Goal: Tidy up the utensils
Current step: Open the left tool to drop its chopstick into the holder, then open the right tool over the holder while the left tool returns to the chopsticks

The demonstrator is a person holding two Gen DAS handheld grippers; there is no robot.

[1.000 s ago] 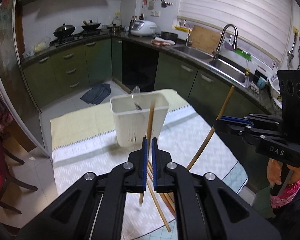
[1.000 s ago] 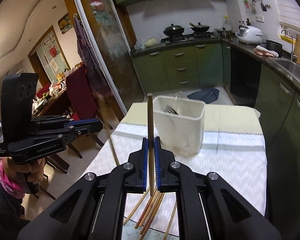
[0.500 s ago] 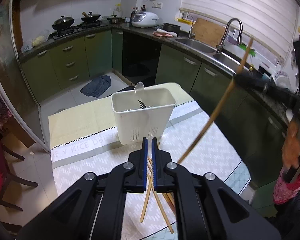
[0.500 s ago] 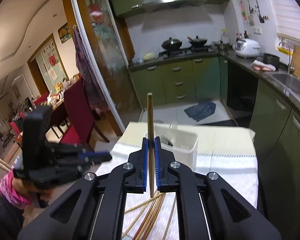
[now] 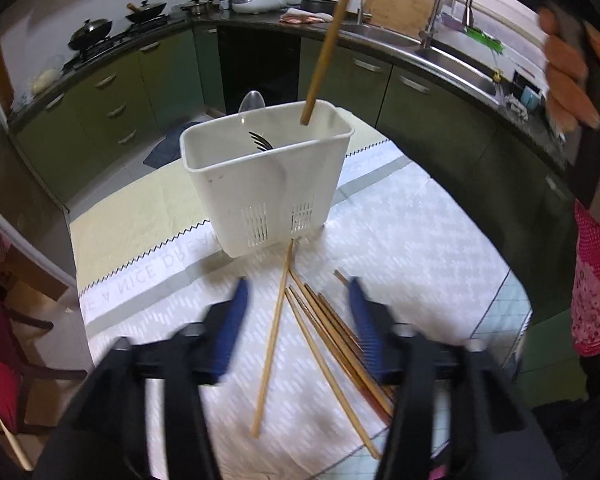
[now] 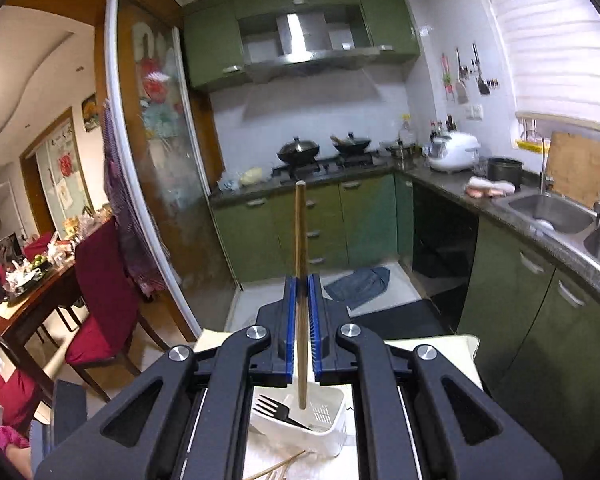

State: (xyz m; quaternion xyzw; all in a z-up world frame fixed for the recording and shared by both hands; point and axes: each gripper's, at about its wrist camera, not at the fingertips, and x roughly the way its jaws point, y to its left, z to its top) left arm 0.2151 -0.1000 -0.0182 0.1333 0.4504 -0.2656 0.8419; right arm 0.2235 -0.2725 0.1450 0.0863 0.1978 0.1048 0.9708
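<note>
Left wrist view gives us the table (image 5: 440,232), spread with a white patterned cloth (image 5: 400,216) over a pale yellow mat (image 5: 140,200) at its far end. A white caddy (image 5: 268,184) stands upright near the far middle of the cloth, with a black fork (image 5: 260,142) and a clear spoon (image 5: 252,100) inside. Loose chopsticks (image 5: 332,332) fan out on the cloth toward the near edge, one of them (image 5: 274,336) lying apart with its far tip at the caddy's base. Our left gripper (image 5: 298,316) hangs over that fan, its jaws opening, blurred, nothing pressed between the pads. Our right gripper (image 6: 300,312) is clamped on a single chopstick (image 6: 300,264), held upright, its lower end inside the caddy's rim near the right wall. Around us is a kitchen: green cabinets (image 6: 328,216), two woks (image 6: 324,146) on the hob, a rice cooker (image 6: 454,152), a steel sink (image 6: 552,212) under a blind, and a blue rag (image 6: 360,284) on the floor. Beyond the sliding glass door (image 6: 160,160) we see a dining table with red chairs (image 6: 100,292).
</note>
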